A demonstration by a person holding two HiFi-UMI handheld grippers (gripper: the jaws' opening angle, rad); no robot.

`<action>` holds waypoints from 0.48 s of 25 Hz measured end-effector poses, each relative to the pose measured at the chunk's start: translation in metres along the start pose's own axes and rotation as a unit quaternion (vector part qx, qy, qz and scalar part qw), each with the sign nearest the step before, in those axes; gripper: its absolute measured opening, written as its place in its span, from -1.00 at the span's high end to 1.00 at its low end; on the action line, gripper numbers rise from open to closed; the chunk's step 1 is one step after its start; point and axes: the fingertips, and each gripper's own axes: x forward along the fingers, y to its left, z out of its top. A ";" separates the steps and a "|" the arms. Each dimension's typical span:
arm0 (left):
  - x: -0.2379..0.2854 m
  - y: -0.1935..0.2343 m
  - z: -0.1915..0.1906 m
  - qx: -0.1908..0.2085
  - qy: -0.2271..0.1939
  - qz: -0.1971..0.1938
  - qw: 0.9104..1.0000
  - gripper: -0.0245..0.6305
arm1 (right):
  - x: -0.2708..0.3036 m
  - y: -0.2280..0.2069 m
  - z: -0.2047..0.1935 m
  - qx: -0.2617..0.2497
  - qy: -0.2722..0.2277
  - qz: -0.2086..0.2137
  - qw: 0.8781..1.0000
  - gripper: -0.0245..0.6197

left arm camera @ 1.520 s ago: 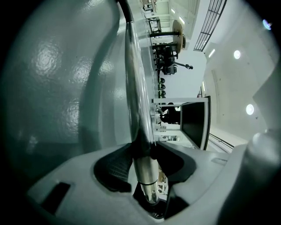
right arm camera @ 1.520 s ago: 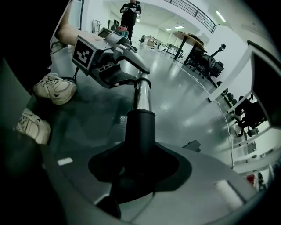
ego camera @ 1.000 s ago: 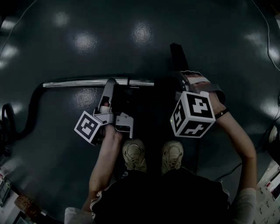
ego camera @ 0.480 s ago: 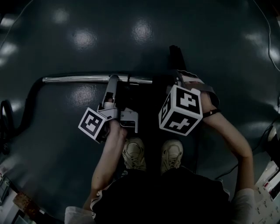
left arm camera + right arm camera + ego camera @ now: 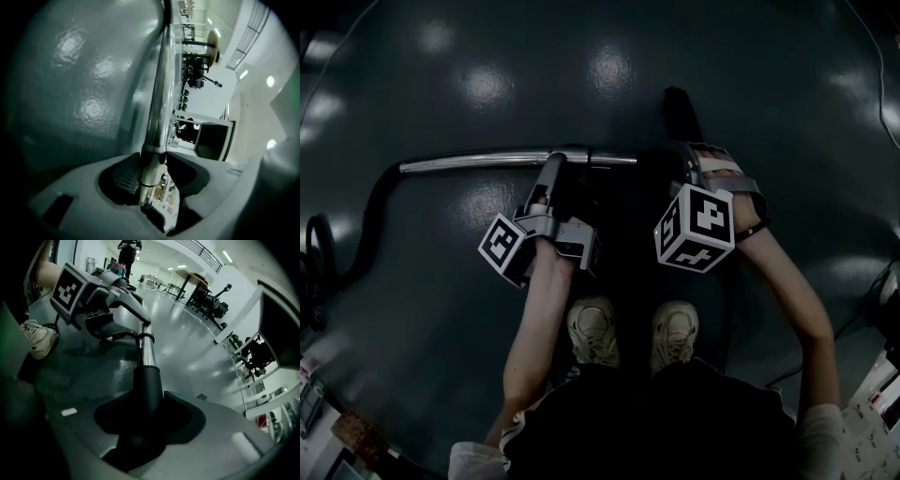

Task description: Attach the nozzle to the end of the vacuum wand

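Observation:
The chrome vacuum wand lies level above the dark floor. My left gripper is shut on it near its right end; in the left gripper view the wand runs straight out between the pads. The black nozzle sits in my right gripper, and its far tip points away from me. In the right gripper view the nozzle's collar is sleeved over the wand's end, just past the left gripper. The right jaws are opening slightly, with the collar still between them and touching both.
A black hose curves from the wand's left end toward the floor at the left. The person's shoes stand right below both grippers. Cables lie at the right edge. Office chairs and tables stand far off.
Both grippers have sunk toward the floor with the wand and nozzle. The left gripper has rolled a little on the wand. The gap between wand end and right gripper has narrowed.

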 end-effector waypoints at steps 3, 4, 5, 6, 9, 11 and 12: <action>-0.003 0.001 0.001 -0.139 -0.005 -0.029 0.990 0.32 | -0.012 -0.005 0.008 0.106 -0.061 0.040 0.992 0.23; -0.005 0.002 0.001 -0.176 -0.003 -0.036 0.984 0.32 | -0.020 -0.010 0.011 0.165 -0.091 0.061 0.980 0.21; -0.006 0.003 0.000 -0.199 0.005 -0.039 0.979 0.36 | -0.029 -0.019 0.014 0.228 -0.123 0.075 0.963 0.32; -0.007 0.001 -0.004 -0.206 0.020 -0.041 0.977 0.44 | -0.039 -0.030 0.016 0.288 -0.155 0.080 0.941 0.51; -0.007 -0.036 -0.019 -0.107 0.069 -0.072 0.989 0.92 | -0.060 -0.066 0.014 0.387 -0.212 0.042 0.896 0.74; -0.001 -0.071 -0.022 0.026 0.076 -0.106 0.991 0.92 | -0.067 -0.084 0.007 0.403 -0.221 -0.015 0.888 0.90; 0.003 -0.090 -0.025 0.088 0.078 -0.125 0.985 0.92 | -0.072 -0.091 0.006 0.410 -0.229 -0.040 0.882 0.90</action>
